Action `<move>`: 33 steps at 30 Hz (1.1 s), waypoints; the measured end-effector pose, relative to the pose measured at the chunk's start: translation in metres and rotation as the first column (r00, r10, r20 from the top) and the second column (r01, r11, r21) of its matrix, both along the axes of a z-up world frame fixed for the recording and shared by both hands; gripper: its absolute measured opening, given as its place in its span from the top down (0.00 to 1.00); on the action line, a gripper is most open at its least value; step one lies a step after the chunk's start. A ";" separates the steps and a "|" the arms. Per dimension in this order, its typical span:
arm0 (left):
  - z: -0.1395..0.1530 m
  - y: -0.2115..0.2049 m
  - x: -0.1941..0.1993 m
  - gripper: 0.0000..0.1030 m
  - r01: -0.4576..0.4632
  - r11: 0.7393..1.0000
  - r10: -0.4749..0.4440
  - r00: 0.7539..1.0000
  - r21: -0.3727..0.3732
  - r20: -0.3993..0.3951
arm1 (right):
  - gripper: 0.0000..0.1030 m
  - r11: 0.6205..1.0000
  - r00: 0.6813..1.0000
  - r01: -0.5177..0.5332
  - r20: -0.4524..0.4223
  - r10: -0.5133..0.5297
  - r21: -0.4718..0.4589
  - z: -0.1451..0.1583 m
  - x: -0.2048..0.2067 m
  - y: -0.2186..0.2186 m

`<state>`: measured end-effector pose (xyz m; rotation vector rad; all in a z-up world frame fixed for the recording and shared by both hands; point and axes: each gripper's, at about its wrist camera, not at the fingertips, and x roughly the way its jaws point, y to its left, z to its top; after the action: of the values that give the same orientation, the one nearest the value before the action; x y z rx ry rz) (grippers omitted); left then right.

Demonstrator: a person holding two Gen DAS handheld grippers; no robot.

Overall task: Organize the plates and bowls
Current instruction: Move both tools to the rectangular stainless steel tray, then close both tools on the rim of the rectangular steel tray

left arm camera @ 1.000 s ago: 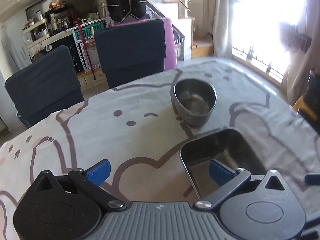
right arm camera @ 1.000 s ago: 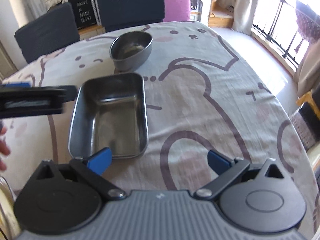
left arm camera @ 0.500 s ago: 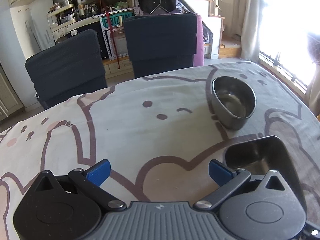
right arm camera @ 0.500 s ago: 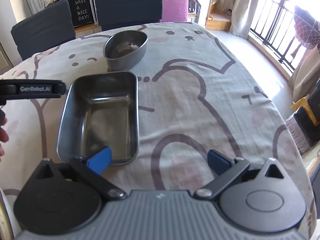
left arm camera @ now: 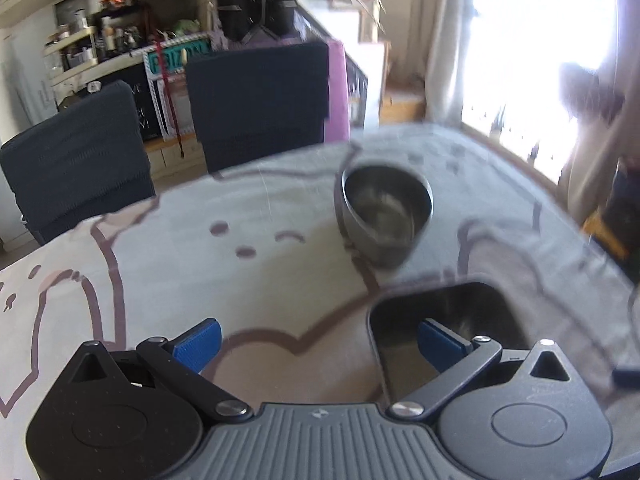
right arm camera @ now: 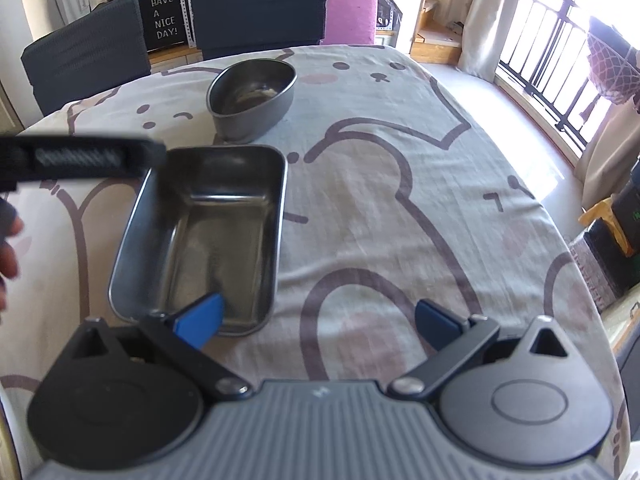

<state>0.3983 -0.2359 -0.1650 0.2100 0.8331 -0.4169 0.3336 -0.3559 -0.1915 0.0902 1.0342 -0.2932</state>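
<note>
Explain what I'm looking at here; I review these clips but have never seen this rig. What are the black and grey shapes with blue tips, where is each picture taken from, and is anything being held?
There is no robot. A person holds a hand-operated claw in each hand, and a wide-angle camera on each one looks forward along its two blue-tipped fingers. The black and grey shapes at the bottom are the tool bodies.

One picture comes from the left claw, the other from the right claw. Both are open and hold nothing.

On the cartoon-print tablecloth stand a rectangular metal tray and, just beyond it, a round metal bowl; both look empty. In the right view, the dark bar at the left edge is the left claw seen from the side, above the tray's far left corner, with part of a hand below it. Dark chairs stand behind the table.
</note>
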 end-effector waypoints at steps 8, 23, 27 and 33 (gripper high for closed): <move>-0.011 0.009 0.006 0.00 -0.058 0.996 0.059 0.998 0.068 -0.018 | 0.00 1.000 1.000 -0.018 -0.004 0.018 -0.010 -0.001 0.000 -0.001; -0.004 0.038 -0.011 0.00 0.009 0.994 -0.005 0.999 0.106 -0.038 | 0.00 0.980 0.999 -0.037 0.013 0.040 -0.194 0.000 0.009 -0.010; -0.002 0.052 -0.014 0.00 0.031 0.994 -0.025 0.998 0.105 -0.056 | 0.04 0.970 0.999 -0.042 -0.001 0.043 -0.239 0.000 0.021 -0.008; -0.002 0.062 -0.020 0.00 0.067 0.993 -0.058 0.995 0.102 -0.083 | 0.06 0.975 1.000 0.015 0.010 -0.014 -0.223 0.000 0.040 -0.005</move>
<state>0.3781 -0.1741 -0.1671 0.3191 0.9296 -0.4432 0.3737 -0.3605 -0.1916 -0.1040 0.9865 -0.4201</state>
